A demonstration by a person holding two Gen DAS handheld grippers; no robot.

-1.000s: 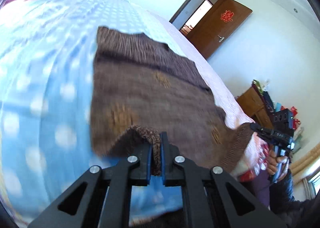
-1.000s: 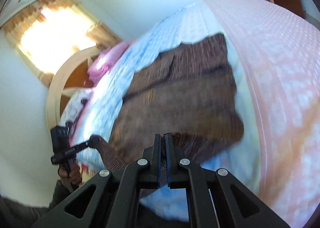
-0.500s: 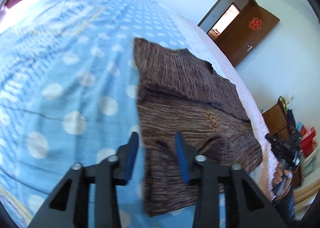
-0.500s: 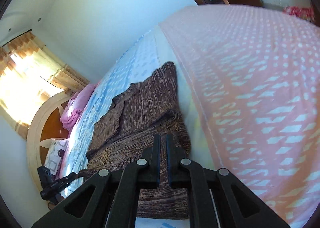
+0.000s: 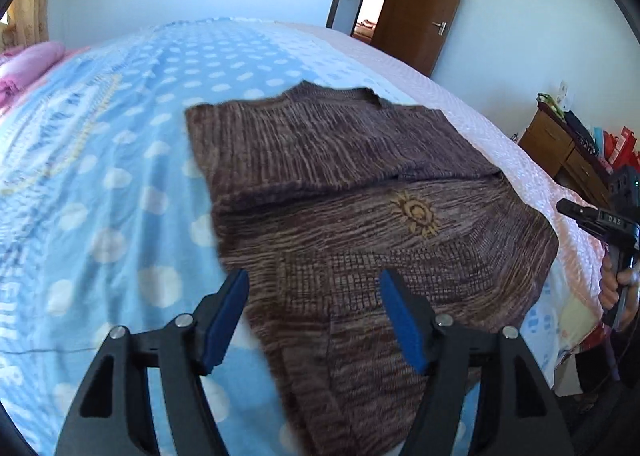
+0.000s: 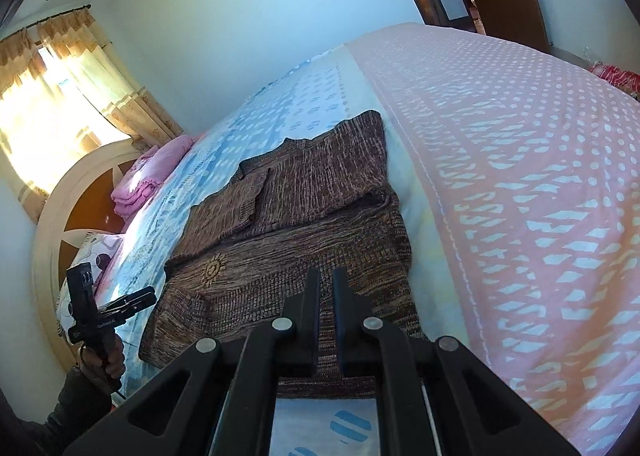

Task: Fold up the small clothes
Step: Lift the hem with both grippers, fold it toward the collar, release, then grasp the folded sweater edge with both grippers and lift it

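Note:
A brown knit sweater [image 5: 360, 176] with yellow sun motifs lies folded on the bed, its lower part doubled up over the body. My left gripper [image 5: 313, 276] hovers over the near fold. Its jaws are opening, and the blue pads [image 5: 230, 312] touch no cloth. In the right wrist view the sweater [image 6: 304, 216] lies just ahead of my right gripper [image 6: 326, 274], which is shut with nothing seen in it. From the left wrist view the right gripper [image 5: 562, 206] hangs off the sweater's right edge, held by a hand. The left gripper [image 6: 136, 300] shows at the sweater's left end.
The bed has a blue dotted sheet [image 5: 100, 136] and a pink dotted cover [image 6: 520, 176]. A pink folded blanket [image 6: 152, 176] lies by the round headboard [image 6: 48, 224]. A wooden cabinet [image 5: 560, 148] and an open door [image 5: 416, 4] stand beyond the bed.
My left gripper let go of the sweater's hem, opened wide and drew back. The raised lower part dropped flat onto the sweater. The right gripper came away from the corner it held.

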